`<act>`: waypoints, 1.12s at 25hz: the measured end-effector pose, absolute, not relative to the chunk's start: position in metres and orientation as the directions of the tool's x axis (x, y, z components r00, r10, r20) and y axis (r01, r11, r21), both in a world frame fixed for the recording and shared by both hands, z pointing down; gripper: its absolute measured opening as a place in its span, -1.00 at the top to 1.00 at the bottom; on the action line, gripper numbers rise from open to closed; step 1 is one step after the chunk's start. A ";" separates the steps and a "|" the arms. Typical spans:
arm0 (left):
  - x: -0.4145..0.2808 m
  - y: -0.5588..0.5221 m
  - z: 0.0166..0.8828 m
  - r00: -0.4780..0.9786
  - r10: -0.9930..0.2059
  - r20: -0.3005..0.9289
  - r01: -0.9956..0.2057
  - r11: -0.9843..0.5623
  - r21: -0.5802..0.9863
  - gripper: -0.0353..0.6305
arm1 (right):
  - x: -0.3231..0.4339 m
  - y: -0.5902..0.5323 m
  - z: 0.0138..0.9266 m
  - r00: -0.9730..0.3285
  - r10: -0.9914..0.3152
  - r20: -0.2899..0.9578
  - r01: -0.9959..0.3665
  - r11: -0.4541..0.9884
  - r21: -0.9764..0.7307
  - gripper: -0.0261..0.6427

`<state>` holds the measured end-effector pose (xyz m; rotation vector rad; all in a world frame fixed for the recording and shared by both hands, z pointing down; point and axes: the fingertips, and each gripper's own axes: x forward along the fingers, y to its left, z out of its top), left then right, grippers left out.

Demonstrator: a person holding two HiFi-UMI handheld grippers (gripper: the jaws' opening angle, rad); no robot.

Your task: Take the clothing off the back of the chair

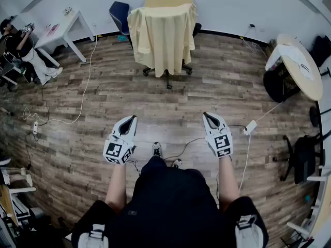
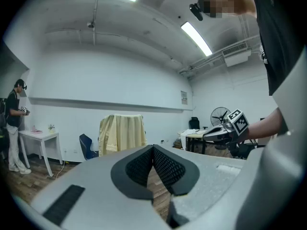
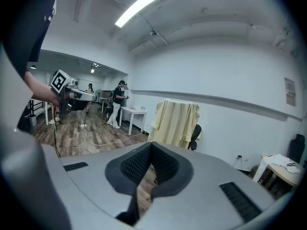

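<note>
**Student:** Where does the clothing (image 1: 163, 32) lie in relation to the tongs?

**Instructor:** Straight ahead and well apart. The pale yellow clothing is draped over the back of the chair (image 1: 167, 76) near the far wall. A wide stretch of wood floor (image 1: 170, 105) separates it from the person. Only the chair's wheeled base and one dark armrest show from under the cloth.

**Student:** Which tongs are nearer?

**Instructor:** Neither, by any clear margin. In the head view the left tongs (image 1: 130, 122) and the right tongs (image 1: 209, 119) are held side by side, both pointing toward the chair. The chair sits roughly midway between their lines, perhaps slightly toward the left one. Each gripper view shows the garment beyond its own jaw tips.

**Student:** And the state of the tongs?

**Instructor:** Both are clenched, with the pads meeting at the tip and nothing between them.

**Student:** How does the garment's long axis run?

**Instructor:** It hangs vertically, from the top of the chair back down almost to the base. The fold over the top edge runs left to right, across the person's line of approach.

**Student:** What does the coming move call for?

**Instructor:** As I judge it, a walk forward across the floor comes first, then both tongs are released. Each can then take its own end of the top fold and lift it upward, clear of the back.
</note>
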<state>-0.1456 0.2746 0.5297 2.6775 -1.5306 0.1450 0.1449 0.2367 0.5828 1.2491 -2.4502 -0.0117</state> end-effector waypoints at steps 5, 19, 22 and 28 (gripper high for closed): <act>-0.148 0.286 0.531 0.500 -0.858 0.122 -0.864 -0.504 -0.005 0.89 | 0.145 0.246 0.583 -0.525 -0.781 0.340 -0.777 0.602 0.184 0.94; -0.150 0.294 0.527 0.485 -0.866 0.122 -0.871 -0.491 -0.020 0.89 | 0.139 0.256 0.578 -0.563 -0.761 0.323 -0.761 0.630 0.156 0.94; -0.146 0.297 0.525 0.481 -0.869 0.116 -0.873 -0.486 -0.022 0.89 | 0.141 0.259 0.577 -0.569 -0.759 0.315 -0.760 0.632 0.151 0.94; -0.144 0.300 0.524 0.471 -0.875 0.112 -0.878 -0.478 -0.037 0.89 | 0.145 0.260 0.581 -0.579 -0.752 0.315 -0.754 0.641 0.145 0.94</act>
